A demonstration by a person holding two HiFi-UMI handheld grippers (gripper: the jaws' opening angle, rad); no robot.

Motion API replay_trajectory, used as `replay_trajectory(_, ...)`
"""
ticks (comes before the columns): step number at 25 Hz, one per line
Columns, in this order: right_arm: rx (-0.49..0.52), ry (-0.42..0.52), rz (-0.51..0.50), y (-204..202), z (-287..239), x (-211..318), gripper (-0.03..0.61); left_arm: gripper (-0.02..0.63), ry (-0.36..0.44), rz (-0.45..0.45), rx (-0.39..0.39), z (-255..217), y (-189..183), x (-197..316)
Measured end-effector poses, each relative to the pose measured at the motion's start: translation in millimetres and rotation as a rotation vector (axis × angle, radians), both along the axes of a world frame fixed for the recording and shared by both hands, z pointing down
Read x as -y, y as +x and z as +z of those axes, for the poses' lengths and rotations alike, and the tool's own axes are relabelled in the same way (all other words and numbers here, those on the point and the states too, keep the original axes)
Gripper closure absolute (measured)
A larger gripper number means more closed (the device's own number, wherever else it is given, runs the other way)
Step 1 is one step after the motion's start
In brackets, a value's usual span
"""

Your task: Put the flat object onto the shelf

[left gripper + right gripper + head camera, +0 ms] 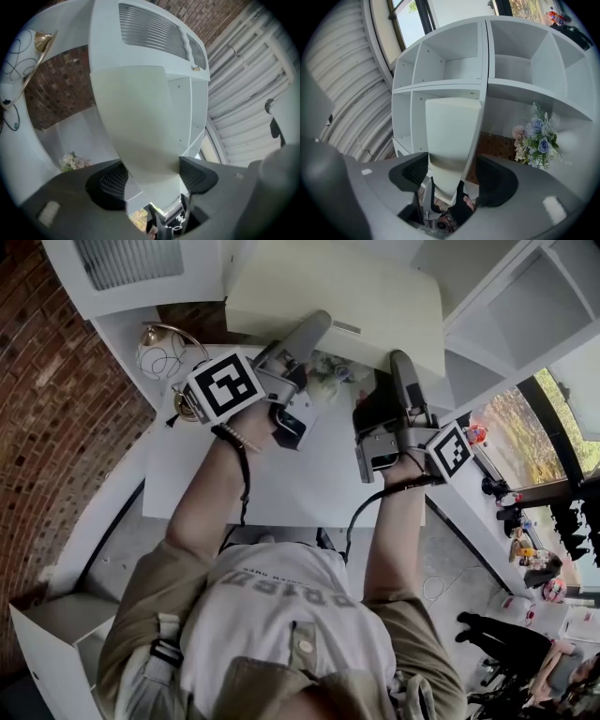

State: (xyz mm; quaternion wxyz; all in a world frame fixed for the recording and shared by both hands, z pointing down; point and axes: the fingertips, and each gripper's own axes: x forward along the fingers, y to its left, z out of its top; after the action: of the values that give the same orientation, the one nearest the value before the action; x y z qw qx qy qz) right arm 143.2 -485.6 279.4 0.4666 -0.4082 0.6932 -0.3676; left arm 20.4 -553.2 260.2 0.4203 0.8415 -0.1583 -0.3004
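Observation:
The flat object (337, 301) is a cream rectangular board, held up over the white table (202, 474) by both grippers. My left gripper (314, 332) grips its near left edge and my right gripper (401, 367) grips its near right edge. In the left gripper view the board (140, 117) fills the gap between the jaws of the left gripper (152, 176), both pads against it. The right gripper view shows the board (452, 131) standing between the jaws of the right gripper (452, 173), in front of the white shelf (483, 84) with its open cubbies.
A bunch of artificial flowers (536, 140) stands on the table beside the shelf. A brass lamp with a looped cord (164, 348) sits at the table's far left. A brick wall (56, 427) runs along the left. The shelf's cubbies (506, 324) rise at the right.

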Motion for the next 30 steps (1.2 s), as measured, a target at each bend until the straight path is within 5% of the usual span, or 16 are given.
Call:
replay_trajectory(4, -0.006, 0.000, -0.003, 1.9, -2.5, 2.2, 0.314, 0.258, 0.000, -0.003, 0.009, 0.2, 2.0, 2.7)
replay_trajectory(30, -0.019, -0.033, -0.042, 26.9, -13.1, 61.5, 0.316, 0.258, 0.003, -0.040, 0.061, -4.9, 21.2, 50.0)
